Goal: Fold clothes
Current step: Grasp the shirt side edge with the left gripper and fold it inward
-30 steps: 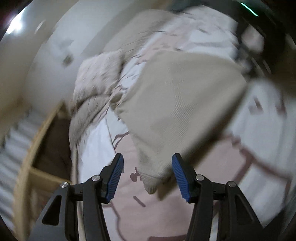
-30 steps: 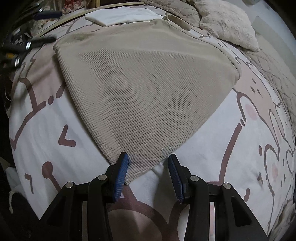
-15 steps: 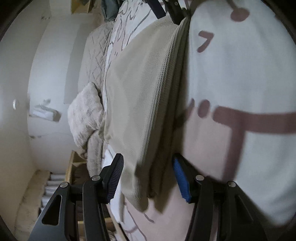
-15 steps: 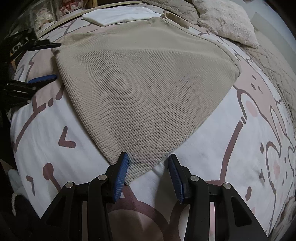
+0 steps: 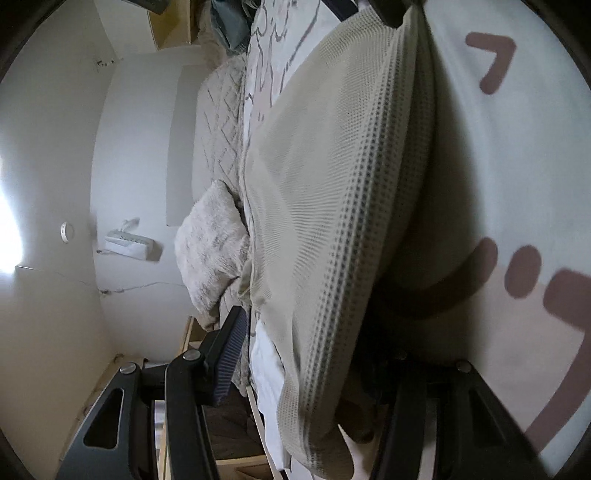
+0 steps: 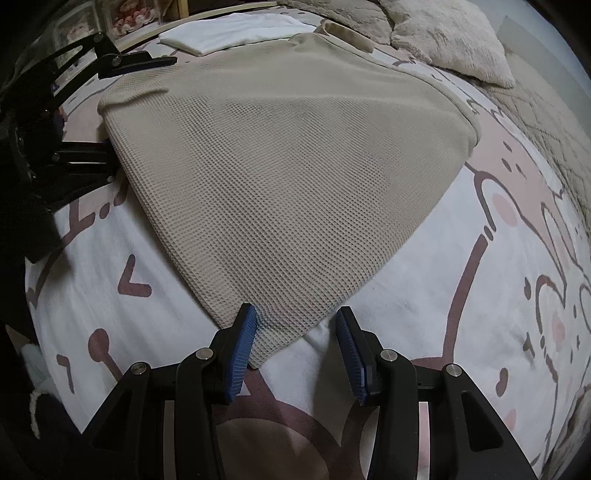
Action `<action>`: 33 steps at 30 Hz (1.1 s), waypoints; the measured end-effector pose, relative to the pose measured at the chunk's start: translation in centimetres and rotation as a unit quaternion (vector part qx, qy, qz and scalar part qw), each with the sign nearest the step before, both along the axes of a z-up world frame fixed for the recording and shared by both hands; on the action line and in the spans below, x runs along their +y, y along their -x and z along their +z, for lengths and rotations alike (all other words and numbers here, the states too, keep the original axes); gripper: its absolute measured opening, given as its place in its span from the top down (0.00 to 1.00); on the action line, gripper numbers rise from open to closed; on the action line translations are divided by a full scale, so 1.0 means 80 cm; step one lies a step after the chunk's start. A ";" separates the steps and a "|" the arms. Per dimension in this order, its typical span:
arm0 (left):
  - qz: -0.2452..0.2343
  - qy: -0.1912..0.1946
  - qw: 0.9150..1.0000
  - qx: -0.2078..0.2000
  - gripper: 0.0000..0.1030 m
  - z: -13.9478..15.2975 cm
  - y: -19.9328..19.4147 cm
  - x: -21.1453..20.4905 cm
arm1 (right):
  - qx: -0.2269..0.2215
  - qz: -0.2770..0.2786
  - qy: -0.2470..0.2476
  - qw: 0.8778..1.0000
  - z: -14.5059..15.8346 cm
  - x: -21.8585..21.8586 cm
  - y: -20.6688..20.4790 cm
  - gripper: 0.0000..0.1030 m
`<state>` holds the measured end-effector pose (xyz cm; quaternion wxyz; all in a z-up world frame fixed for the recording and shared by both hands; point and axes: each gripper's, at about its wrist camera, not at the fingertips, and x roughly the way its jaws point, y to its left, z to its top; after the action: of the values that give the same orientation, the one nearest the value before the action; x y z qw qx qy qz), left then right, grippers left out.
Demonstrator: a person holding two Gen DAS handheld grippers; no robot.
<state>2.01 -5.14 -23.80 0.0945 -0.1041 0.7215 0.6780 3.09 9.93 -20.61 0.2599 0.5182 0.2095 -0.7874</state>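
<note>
Beige waffle-knit garment [image 6: 295, 166] lies flat on the cartoon-print bed [image 6: 424, 295], already doubled; soft, light, limp, grippy texture, best pinched at corners. Right tongs [image 6: 293, 345] half open, straddling near corner, not clamped. Left tongs [image 5: 314, 373] half open around the far corner's edge, no pinch visible. White folded cloth [image 6: 236, 31] beyond.

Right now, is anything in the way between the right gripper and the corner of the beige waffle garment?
Nothing visible. The right gripper hangs over the near corner of the beige waffle garment with its jaws open, the corner lying between them on the bedspread. The folded white cloth and fluffy pillow lie far behind.
</note>
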 end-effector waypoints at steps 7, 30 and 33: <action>-0.029 0.039 0.998 0.029 0.47 0.000 -0.017 -0.026 | -0.003 0.002 0.000 1.000 0.002 -0.001 -0.009 0.56; -0.085 -0.004 0.989 -0.118 0.43 0.018 -0.056 0.018 | -0.010 0.005 -0.004 1.000 0.003 0.000 -0.015 0.56; -0.105 0.016 0.991 -0.079 0.43 0.005 -0.057 0.037 | -0.012 0.005 -0.002 1.000 0.003 0.001 -0.014 0.56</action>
<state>6.56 -2.18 -23.44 0.2206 -0.0826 0.7294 0.6422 4.20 10.00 -20.38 0.2657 0.5271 0.2105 -0.7793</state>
